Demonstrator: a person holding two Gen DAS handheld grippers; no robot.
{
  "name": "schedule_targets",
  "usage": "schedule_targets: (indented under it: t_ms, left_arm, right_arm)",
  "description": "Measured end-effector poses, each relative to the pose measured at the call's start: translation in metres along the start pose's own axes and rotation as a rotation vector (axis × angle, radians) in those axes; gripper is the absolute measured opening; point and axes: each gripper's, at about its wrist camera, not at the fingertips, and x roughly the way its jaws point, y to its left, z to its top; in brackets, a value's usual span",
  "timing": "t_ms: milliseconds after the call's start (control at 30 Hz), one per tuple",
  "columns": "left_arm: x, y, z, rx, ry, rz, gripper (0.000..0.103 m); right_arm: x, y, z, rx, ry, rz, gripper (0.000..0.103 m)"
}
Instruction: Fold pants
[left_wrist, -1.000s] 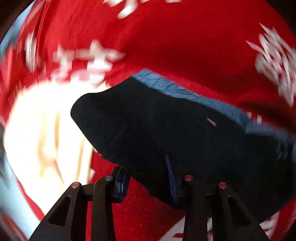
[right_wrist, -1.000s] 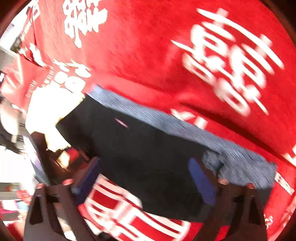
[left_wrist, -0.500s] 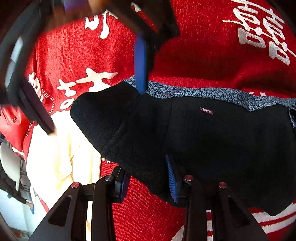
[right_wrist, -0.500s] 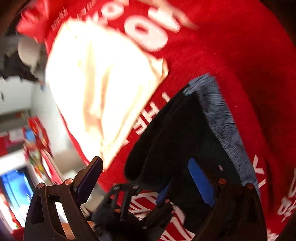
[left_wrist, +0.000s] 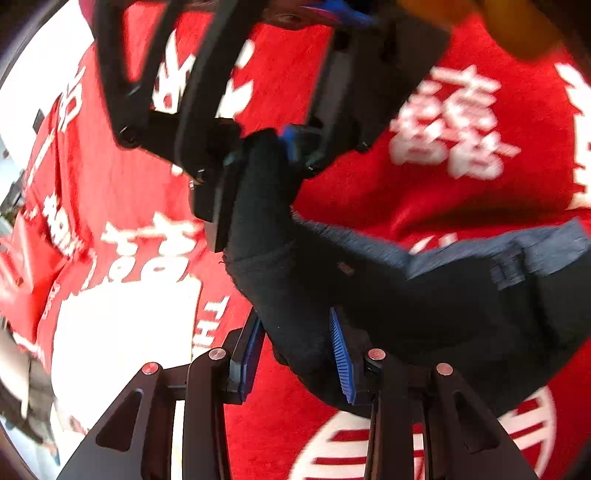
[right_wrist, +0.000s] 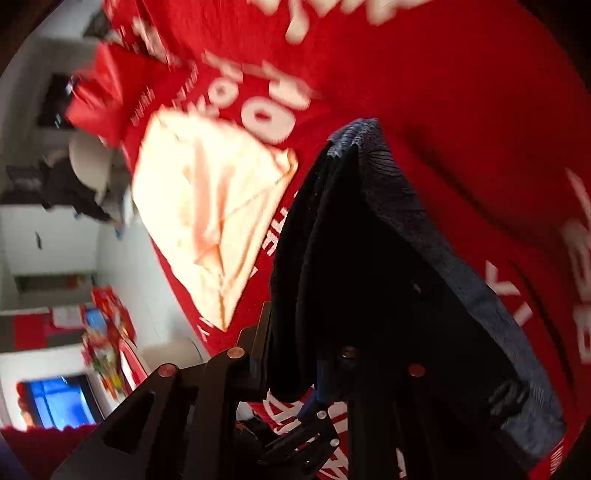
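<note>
Nearest the left wrist camera, the left claw (left_wrist: 297, 349) clamps a bunched edge of the dark pants (left_wrist: 424, 314), blue pads pressed into the fabric from both sides. The pants lie partly on the red printed cloth (left_wrist: 461, 192) covering the desk, their grey waistband (left_wrist: 517, 251) running along the far edge. Farther up, the right claw (left_wrist: 264, 147) pinches a raised corner of the same pants, lifted off the cloth (half a second ago it hovered spread above that corner). In the right wrist view a cream cloth (right_wrist: 218, 206) lies just beside the pants, with bare red cloth beyond the waistband.
</note>
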Motion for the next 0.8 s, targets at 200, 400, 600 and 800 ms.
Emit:
schedule_targets:
  t_ms: [200,400,600,800]
  left_arm:
    - [-0.055,-0.062,0.030,0.061,-0.080,-0.115,0.037]
    - [-0.095,-0.159,0.042,0.179,-0.114,-0.227,0.037]
    - [-0.101,-0.278,0.029,0.343,-0.065,-0.297,0.037]
    - [-0.076,-0.334,0.002,0.432,0.024,-0.295,0.037]
  right_arm:
    - [-0.089,-0.058,-0.077,0.098,-0.205,0.067,0.019]
    - [-0.144,-0.139,-0.174,0.242,-0.360,0.126,0.019]
    - [-0.143,-0.228,-0.260,0.421,-0.431,0.181,0.019]
    - [-0.105,-0.299,-0.313,0.577,-0.441,0.260,0.019]
